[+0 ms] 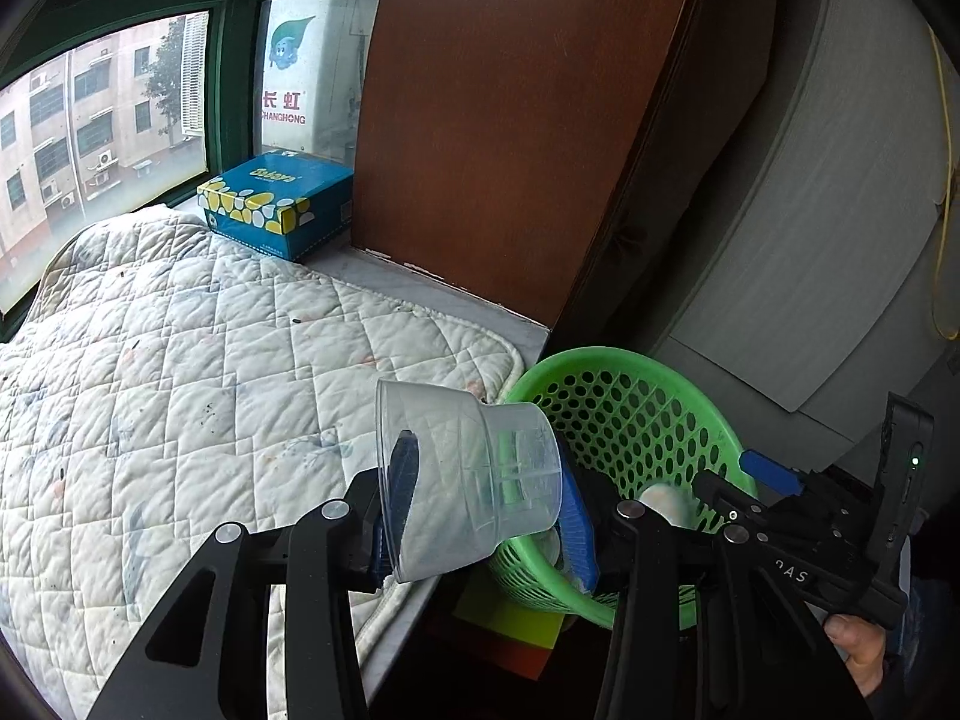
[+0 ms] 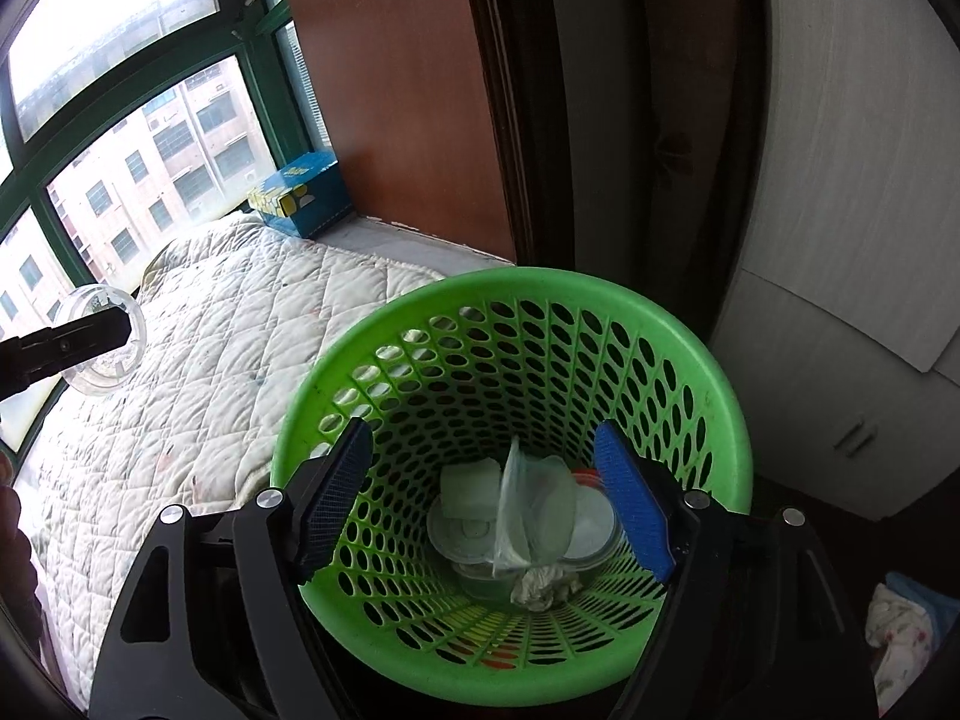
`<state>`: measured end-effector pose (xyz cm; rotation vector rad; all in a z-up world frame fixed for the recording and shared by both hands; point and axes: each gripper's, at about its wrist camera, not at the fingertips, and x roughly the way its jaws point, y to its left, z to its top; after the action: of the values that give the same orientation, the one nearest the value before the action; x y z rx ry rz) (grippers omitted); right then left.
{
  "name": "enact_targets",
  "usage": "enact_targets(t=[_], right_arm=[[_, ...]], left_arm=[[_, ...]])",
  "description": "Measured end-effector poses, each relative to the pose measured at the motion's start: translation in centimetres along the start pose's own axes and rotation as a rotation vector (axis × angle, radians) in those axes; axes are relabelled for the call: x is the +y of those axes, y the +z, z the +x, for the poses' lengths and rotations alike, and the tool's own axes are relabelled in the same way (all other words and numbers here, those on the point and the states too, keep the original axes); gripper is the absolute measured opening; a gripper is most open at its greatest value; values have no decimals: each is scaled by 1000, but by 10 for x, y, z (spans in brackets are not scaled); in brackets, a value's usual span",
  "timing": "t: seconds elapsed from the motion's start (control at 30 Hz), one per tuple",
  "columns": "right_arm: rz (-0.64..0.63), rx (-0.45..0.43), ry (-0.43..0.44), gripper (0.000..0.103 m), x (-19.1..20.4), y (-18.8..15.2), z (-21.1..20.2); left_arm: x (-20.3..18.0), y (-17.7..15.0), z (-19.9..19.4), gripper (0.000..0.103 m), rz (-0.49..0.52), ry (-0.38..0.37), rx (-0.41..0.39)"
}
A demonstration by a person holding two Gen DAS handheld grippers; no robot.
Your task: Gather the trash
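My left gripper [image 1: 486, 516] is shut on a clear plastic cup [image 1: 468, 468], which lies on its side with its mouth facing left, just left of the green perforated basket [image 1: 636, 396]. The cup [image 2: 108, 354] and the dark left finger [image 2: 66, 342] also show at the left edge of the right wrist view. My right gripper [image 2: 489, 498] stands open above the basket's mouth [image 2: 516, 288], its blue pads [image 2: 636, 504] touching nothing. Inside the basket lie clear lids [image 2: 468, 528], a thin plastic bag [image 2: 510, 498] and a crumpled tissue [image 2: 543, 585].
A quilted white pad [image 1: 180, 390] covers the window ledge, with a blue and yellow tissue box [image 1: 276, 204] at its far end. A brown wooden panel [image 1: 510, 120] and a white cabinet [image 1: 810, 240] stand behind the basket. A patterned cloth [image 2: 906, 624] lies at lower right.
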<state>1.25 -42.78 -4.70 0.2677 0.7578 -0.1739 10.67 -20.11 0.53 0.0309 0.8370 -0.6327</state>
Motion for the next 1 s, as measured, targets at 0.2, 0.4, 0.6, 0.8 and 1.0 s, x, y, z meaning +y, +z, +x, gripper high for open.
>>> enact_targets(t=[0.2, 0.4, 0.6, 0.8, 1.0], right_arm=[[12, -15, -1, 76, -9, -2, -10], [17, -36, -20, 80, -16, -3, -21], [27, -60, -35, 81, -24, -4, -34], [41, -74, -36, 82, -30, -6, -42], [55, -72, -37, 82, -34, -8, -44]], left_arm=[[-11, 2, 9, 43, 16, -8, 16], [-24, 5, 18, 43, 30, -24, 32], [-42, 6, 32, 43, 56, -44, 58], [-60, 6, 49, 43, 77, -72, 91], [-72, 3, 64, 43, 88, -106, 130]])
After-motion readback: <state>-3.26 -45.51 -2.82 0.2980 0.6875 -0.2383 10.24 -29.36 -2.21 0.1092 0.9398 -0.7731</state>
